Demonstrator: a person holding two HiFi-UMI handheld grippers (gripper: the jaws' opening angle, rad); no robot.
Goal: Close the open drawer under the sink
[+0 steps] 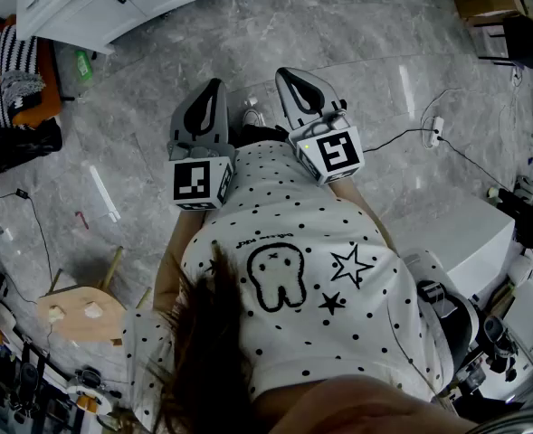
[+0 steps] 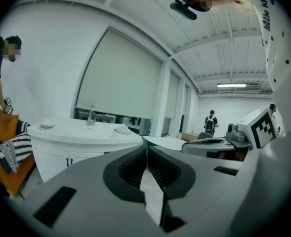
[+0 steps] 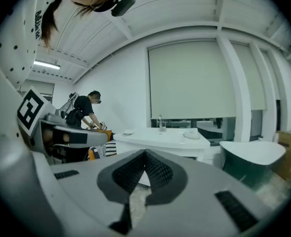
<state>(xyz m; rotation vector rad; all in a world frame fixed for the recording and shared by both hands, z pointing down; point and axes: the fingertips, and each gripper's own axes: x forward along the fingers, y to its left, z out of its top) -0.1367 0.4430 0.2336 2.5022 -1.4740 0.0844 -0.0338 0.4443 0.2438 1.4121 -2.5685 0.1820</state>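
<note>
We wear a white shirt point(image 1: 289, 233) dotted black, printed with a tooth outline and stars; dark hair point(image 1: 214, 351) hangs over it. Our left gripper point(image 1: 215, 83) and right gripper point(image 1: 282, 72) are grey shells with black ribbed pads point(image 2: 133, 171). The left marker cube point(image 1: 198, 181) and right marker cube point(image 1: 331, 152) are white with black squares.

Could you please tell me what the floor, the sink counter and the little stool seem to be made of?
The floor looks like polished grey stone or marble-look tile: it has pale veining and reflected streaks of light. The sink counter is smooth, glossy white with no visible seams, perhaps ceramic or a solid-surface top. The stool is probably light wood, given its matt tan seat and legs.
</note>
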